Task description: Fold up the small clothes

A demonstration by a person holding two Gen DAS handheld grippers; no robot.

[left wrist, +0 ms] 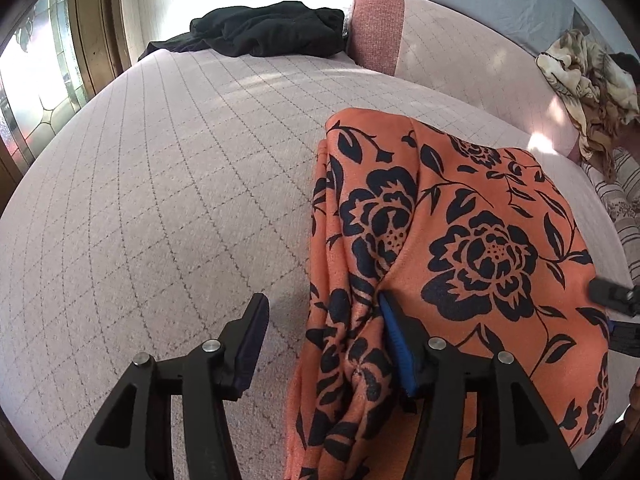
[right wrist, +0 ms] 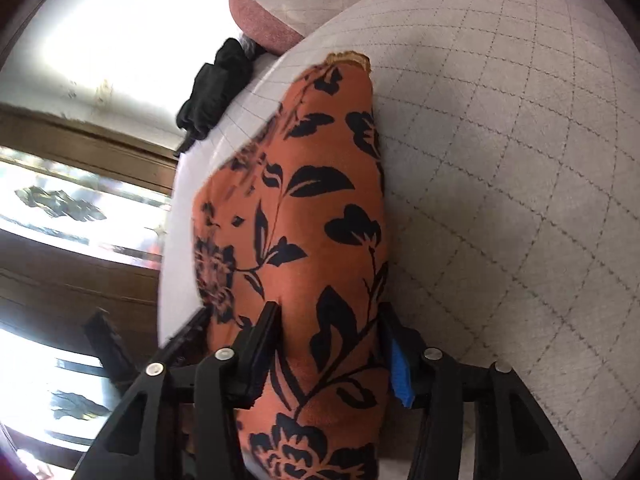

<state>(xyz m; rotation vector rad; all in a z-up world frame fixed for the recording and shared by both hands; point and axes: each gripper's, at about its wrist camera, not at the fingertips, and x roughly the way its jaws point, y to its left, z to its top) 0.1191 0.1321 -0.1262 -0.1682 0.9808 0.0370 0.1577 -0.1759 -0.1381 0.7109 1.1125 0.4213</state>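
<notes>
Currently the quilted pink cushion point(left wrist: 160, 184) forms the work surface ahead of and beneath both sets of jaws, and the orange floral garment point(left wrist: 460, 240) lies on it as a partly folded bundle.

Relative to the left gripper point(left wrist: 324, 344), the garment sits to the right side of the jaw gap and runs forward from it; its long axis points roughly along the fingers, leaning slightly right. The left jaws stand wide apart. One blue pad point(left wrist: 394, 340) touches a fold of the cloth, while the opposite finger point(left wrist: 250, 340) rests over bare cushion, clear of the fabric. Nothing is clamped.

Relative to the right gripper point(right wrist: 332, 352), the same garment point(right wrist: 304, 220) passes directly between the jaws and extends straight ahead, its long axis aligned with the fingers. These jaws are also apart, straddling the bundle with a finger at each edge. Whether they press on the cloth cannot be told.

Judgement: the right gripper is the better centred on the garment, so a closing move falls to it first; the left would need to shift rightward.

A black garment point(left wrist: 268, 28) lies far ahead, well apart.
</notes>
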